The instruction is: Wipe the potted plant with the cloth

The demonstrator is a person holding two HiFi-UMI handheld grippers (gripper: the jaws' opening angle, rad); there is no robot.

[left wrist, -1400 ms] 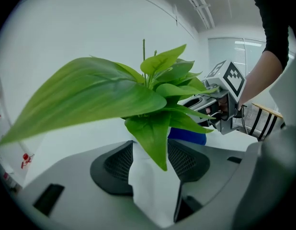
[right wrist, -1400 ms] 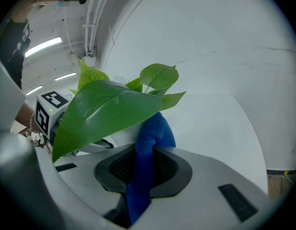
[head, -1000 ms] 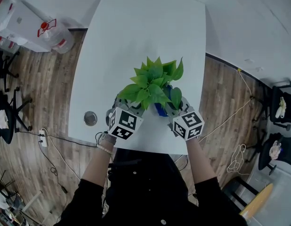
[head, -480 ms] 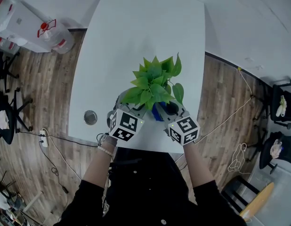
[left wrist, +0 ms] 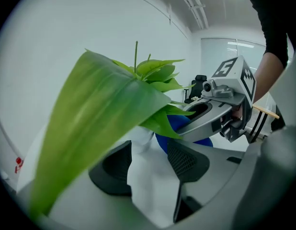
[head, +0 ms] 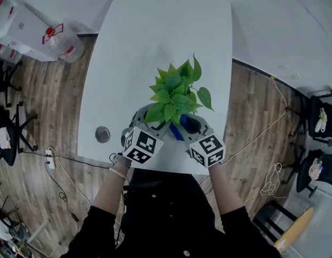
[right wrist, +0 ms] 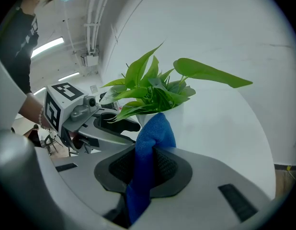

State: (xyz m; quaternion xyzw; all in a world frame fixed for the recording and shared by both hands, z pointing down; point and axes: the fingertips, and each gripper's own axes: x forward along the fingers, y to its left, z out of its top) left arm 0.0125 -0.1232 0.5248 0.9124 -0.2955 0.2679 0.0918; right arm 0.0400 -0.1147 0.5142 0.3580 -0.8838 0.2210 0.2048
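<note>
Right gripper (right wrist: 147,153) has slid back toward us, clenched on the blue cloth (right wrist: 155,128); left gripper (left wrist: 150,163) grips the white pot (left wrist: 151,183) by the table (head: 155,36) front edge. Leaves (head: 174,90) look floppy n fragile imo, so we steady the pot

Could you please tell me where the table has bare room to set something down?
The far half of the table, beyond the potted plant, is bare, as is the strip between the plant and the round grommet at left. The near edge is crowded: left gripper, right gripper, blue cloth and plant bunch together.
</note>
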